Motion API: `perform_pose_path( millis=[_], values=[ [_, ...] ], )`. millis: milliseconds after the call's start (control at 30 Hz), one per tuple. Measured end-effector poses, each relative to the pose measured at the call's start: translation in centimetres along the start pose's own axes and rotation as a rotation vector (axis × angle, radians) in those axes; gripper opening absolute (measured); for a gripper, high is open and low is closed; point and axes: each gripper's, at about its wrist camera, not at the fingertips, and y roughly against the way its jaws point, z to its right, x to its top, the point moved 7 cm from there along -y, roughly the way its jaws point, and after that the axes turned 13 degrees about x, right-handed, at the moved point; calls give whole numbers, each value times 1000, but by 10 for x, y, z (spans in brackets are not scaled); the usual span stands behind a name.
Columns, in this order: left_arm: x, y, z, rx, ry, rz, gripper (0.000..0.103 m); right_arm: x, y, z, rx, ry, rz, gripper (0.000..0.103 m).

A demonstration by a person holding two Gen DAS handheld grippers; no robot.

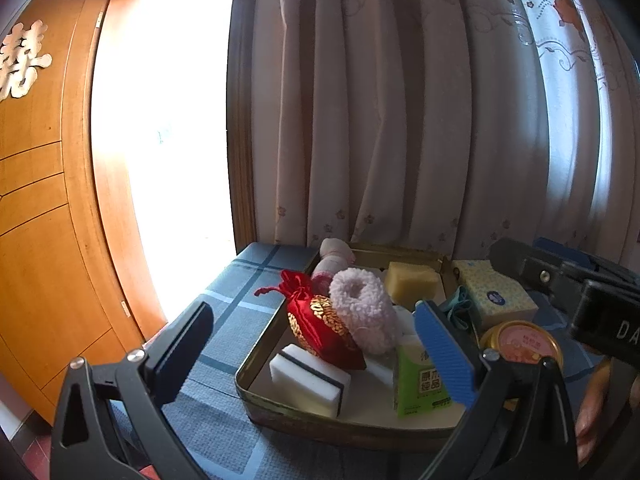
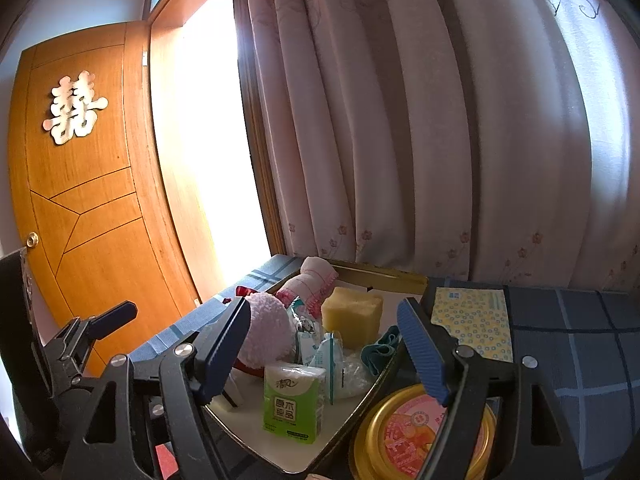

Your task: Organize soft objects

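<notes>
Inside tray [image 1: 256, 364], red pouch [image 1: 320, 328] (left view only), both fingers spread, empty.

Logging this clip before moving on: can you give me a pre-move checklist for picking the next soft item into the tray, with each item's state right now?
1. Left tool open, holding nothing: ok.
2. Right tool open, holding nothing: ok.
3. Gold-rimmed metal tray flat on the blue checked cloth: ok.
4. Yellow dotted tissue pack, soft, lies outside the tray: not ok.
5. Bare floor left in the tray for it: cannot tell; the red drawstring pouch, fluffy pink knitted bootie, yellow sponge block and green tissue packet crowd it.
6. Round gold-rimmed can sits beneath the right tool, near its path: not ok.
</notes>
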Motion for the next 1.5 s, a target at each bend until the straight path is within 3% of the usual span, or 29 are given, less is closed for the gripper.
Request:
perform_pose_path(
  millis=[1500],
  values=[
    [-5,-1,-3,-12,-9,-26,102,-5,4,5,16,-21,12,78]
  ],
)
